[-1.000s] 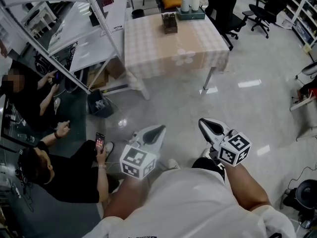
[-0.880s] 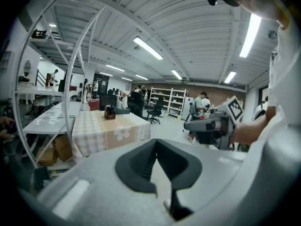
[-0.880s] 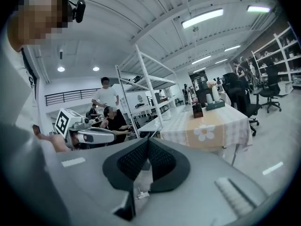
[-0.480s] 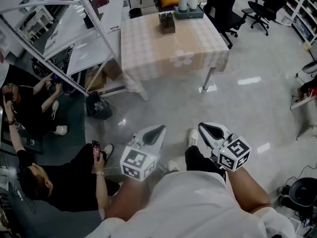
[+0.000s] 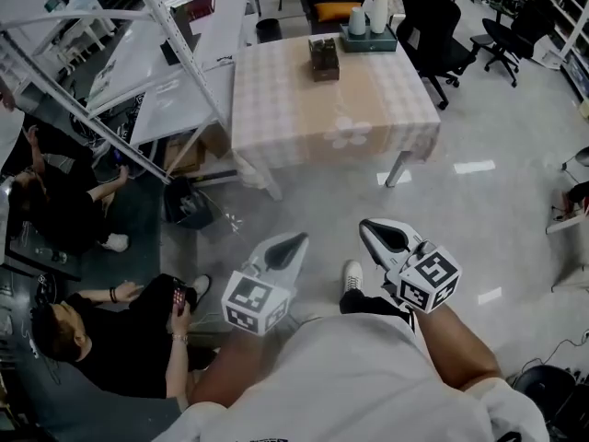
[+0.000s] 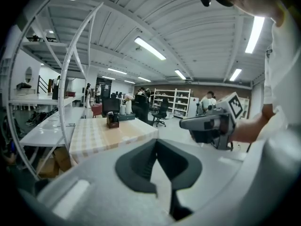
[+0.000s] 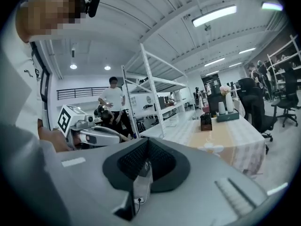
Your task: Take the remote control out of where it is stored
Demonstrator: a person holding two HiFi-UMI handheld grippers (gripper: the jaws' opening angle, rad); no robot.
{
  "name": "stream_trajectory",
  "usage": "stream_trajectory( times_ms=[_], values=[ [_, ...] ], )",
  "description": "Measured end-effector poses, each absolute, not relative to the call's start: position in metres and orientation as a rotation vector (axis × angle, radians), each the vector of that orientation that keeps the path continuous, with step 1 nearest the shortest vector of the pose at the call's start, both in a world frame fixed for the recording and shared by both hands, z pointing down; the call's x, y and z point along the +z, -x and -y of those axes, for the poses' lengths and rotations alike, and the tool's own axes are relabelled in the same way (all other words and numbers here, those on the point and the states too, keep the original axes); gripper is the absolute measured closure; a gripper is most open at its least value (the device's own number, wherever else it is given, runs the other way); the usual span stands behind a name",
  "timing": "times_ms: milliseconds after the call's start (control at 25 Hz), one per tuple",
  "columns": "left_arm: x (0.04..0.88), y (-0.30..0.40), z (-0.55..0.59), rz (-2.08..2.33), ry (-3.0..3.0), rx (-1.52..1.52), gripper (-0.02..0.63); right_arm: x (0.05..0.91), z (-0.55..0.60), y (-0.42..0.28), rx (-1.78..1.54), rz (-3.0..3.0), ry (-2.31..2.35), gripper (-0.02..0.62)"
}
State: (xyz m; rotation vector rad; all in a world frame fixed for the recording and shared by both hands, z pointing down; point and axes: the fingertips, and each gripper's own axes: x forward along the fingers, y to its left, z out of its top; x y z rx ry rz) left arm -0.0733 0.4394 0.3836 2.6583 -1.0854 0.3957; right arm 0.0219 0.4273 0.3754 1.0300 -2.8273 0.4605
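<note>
Across the glossy floor [image 5: 479,201], the checked desk [image 5: 368,109] is carrying a dark holder [image 5: 324,59]; the remote control is too small to make out. A shelf frame [image 5: 138,72] and seated people [image 5: 101,339] are crowding the left. The left gripper [image 5: 293,240] and right gripper [image 5: 368,228] are holding their fingers closed, empty. The desk is showing slightly nearer than a second ago.

We face a glossy pale-grey floor [image 5: 488,210].
A beige checked-cloth table [image 5: 368,109] stands beside a white metal shelving frame [image 5: 179,86] under long strip lights [image 6: 149,48].
</note>
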Motion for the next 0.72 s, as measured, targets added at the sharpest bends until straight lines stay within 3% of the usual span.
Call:
stream_trajectory(
  times_ms=[720],
  values=[
    [0.373,0.013,-0.298,1.204,-2.61,0.386,0.603,0.376,-0.284,-0.079,0.501,2.86,-0.924,0.591]
  ],
)
